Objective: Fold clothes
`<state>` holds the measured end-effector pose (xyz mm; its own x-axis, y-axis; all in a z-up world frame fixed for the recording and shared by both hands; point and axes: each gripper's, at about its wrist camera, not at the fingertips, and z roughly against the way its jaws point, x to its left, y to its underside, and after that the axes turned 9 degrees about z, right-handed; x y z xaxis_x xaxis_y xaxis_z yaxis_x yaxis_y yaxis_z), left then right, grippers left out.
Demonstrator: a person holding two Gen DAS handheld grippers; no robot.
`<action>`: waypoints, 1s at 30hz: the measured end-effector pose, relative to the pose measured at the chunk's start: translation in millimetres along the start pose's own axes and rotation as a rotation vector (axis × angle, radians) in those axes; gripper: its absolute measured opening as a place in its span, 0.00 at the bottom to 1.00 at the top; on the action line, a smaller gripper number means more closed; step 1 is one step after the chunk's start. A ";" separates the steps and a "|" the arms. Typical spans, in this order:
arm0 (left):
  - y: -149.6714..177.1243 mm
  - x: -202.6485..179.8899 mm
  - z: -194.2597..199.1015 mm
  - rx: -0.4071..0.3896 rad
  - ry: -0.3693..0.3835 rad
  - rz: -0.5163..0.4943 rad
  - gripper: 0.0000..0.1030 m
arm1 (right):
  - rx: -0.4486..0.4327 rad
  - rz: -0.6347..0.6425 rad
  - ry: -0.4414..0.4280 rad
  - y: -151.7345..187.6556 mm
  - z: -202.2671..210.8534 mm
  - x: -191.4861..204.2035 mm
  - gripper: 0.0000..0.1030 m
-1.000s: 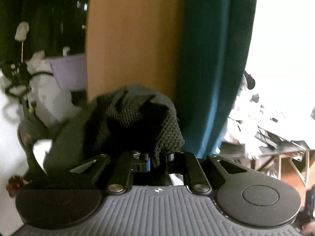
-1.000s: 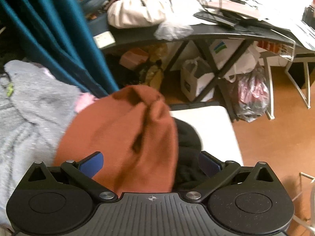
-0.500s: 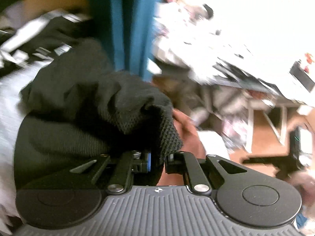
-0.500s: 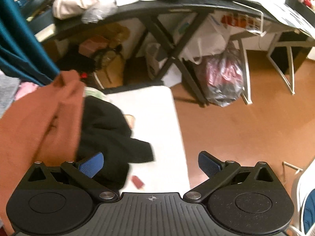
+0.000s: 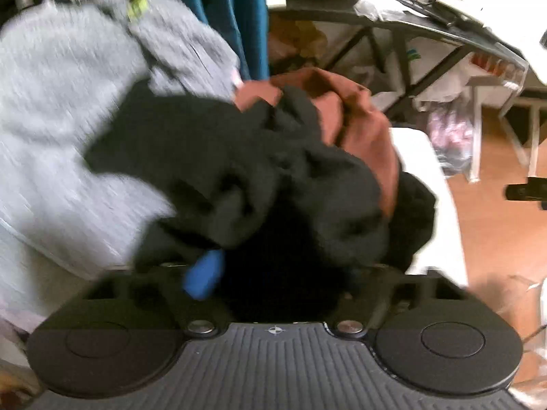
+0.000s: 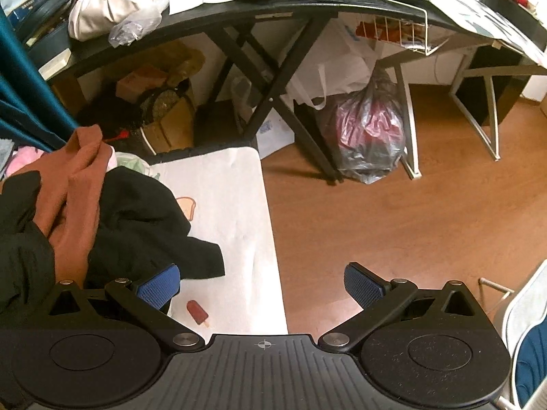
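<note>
A black garment lies bunched over a rust-brown garment on the white printed sheet. My left gripper is right over the black cloth; one blue pad shows wide to the left, the other finger is hidden by cloth, and the jaws look open. In the right wrist view the black garment and brown garment lie at the left on the sheet. My right gripper is open and empty above the sheet's right edge.
A grey fleece lies to the left beside a teal curtain. A cluttered black folding table stands behind, with bags beneath it. Wooden floor lies to the right. A white chair is at the right edge.
My left gripper swung down to the pile and its jaws opened from the black cloth they were shut on. My right gripper let go of the brown garment and moved right.
</note>
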<state>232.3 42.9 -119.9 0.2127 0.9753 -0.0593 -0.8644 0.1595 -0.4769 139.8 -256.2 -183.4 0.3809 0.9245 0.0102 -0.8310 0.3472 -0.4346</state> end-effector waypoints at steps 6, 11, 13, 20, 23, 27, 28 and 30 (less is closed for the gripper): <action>-31.0 37.7 47.6 -0.182 0.018 0.134 0.80 | 0.020 -0.002 -0.021 -3.9 -5.9 21.3 0.99; -52.9 75.1 70.3 -0.322 -0.102 0.153 0.82 | 0.035 0.008 -0.066 -9.4 -9.6 55.4 0.99; -62.9 92.6 78.0 -0.367 -0.167 0.141 0.83 | 0.042 0.014 -0.083 -11.5 -10.2 71.2 0.99; -114.8 187.7 103.7 -0.493 -0.263 0.244 0.91 | 0.043 0.035 -0.106 -17.4 -6.1 122.0 0.99; -136.6 215.3 107.1 -0.544 -0.278 0.271 0.93 | 0.060 0.017 -0.125 -19.2 -7.8 143.2 0.99; -171.3 239.3 91.6 -0.549 -0.324 0.296 0.94 | 0.065 0.032 -0.125 -21.8 -7.0 175.4 0.99; -178.3 246.1 85.2 -0.538 -0.332 0.317 0.94 | 0.062 0.037 -0.126 -23.1 -6.7 182.3 0.99; -188.1 259.3 73.5 -0.512 -0.370 0.370 0.94 | 0.055 0.046 -0.127 -25.9 -6.2 195.9 0.99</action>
<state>416.5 277.1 18.8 -0.2980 0.9538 -0.0387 -0.5094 -0.1932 -0.8386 238.5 -85.1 -175.7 0.2908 0.9508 0.1067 -0.8688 0.3091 -0.3869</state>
